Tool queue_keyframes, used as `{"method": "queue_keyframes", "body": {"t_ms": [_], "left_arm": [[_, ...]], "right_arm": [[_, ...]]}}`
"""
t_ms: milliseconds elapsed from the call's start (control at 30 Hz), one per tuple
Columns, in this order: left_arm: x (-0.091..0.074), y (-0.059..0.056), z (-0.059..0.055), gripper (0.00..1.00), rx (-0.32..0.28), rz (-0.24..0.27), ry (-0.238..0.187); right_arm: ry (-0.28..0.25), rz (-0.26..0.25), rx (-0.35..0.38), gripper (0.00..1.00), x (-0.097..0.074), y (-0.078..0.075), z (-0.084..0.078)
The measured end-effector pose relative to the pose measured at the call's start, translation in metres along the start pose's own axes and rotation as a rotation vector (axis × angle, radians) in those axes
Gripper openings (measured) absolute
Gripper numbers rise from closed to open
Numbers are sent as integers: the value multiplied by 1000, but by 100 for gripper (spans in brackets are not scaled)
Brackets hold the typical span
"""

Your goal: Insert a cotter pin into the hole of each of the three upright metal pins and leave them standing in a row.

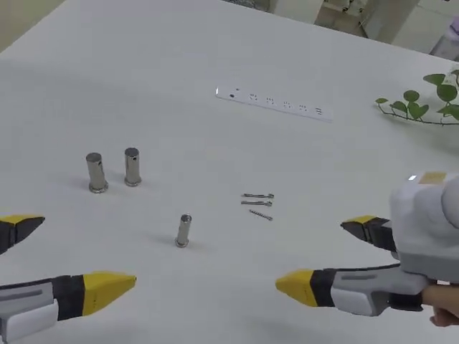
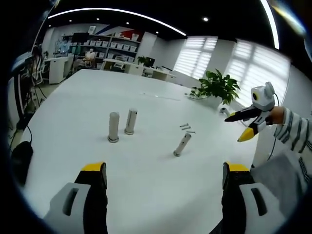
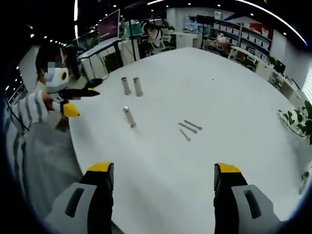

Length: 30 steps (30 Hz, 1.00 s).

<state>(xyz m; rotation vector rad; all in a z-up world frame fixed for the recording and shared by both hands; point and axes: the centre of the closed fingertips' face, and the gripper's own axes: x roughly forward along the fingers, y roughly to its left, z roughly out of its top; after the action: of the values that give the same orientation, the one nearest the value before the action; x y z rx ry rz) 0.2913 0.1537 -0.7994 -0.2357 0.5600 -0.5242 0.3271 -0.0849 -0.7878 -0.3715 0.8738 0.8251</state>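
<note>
Cotter pins (image 1: pixel 257 203), three, thin and silver, lie loose on the white table (image 1: pixel 215 43) in head view. Three upright cylindrical steel pins stand left of them: a pair (image 1: pixel 97 173) farther off, one (image 1: pixel 183 231) nearer. The yellow-tipped left gripper (image 1: pixel 89 251) and right gripper (image 1: pixel 310 255) are below the cotter pins.

Left gripper view: jaws spread wide, nothing held.

Right gripper view: jaws equally wide, empty.

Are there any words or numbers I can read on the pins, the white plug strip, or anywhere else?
No text here can be read.
power strip: plain white, no legible marking.
metal pins and cotter pins: bare metal, no marks visible.
red sign on the far wall: too small and blurred to read.
</note>
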Motion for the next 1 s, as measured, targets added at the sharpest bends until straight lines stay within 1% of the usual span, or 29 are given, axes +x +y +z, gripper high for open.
{"method": "queue_keyframes", "body": {"t_ms": [67,133,300,433,500,633,800,833,867,1000], "left_arm": [[-1,1,-3,99,-10,5,2],[-3,2,-4,99,-13,5,-5],[-3,3,-4,99,-14,5,-4],[-5,4,-2,99,-7,6,-9],[-6,3,-2,99,-3,2,-10],[-7,1,-4,99,0,-8,1],[-9,2,-7,99,1,-4,7],[-9,2,-7,99,1,-5,7],[-10,1,-8,99,3,-5,9],[-9,2,-8,99,21,4,9]], "right_arm": [[42,34,-67,86,3,5,-2],[87,33,-130,86,6,2,-4],[124,56,-183,86,13,1,-4],[189,81,-260,86,20,-1,-9],[200,95,-282,85,25,-1,-8],[216,120,-294,84,33,-1,-5],[251,157,-364,82,43,2,-2],[261,157,-370,82,44,1,-3],[278,164,-392,82,45,1,-5],[298,182,-427,81,49,5,-6]]}}
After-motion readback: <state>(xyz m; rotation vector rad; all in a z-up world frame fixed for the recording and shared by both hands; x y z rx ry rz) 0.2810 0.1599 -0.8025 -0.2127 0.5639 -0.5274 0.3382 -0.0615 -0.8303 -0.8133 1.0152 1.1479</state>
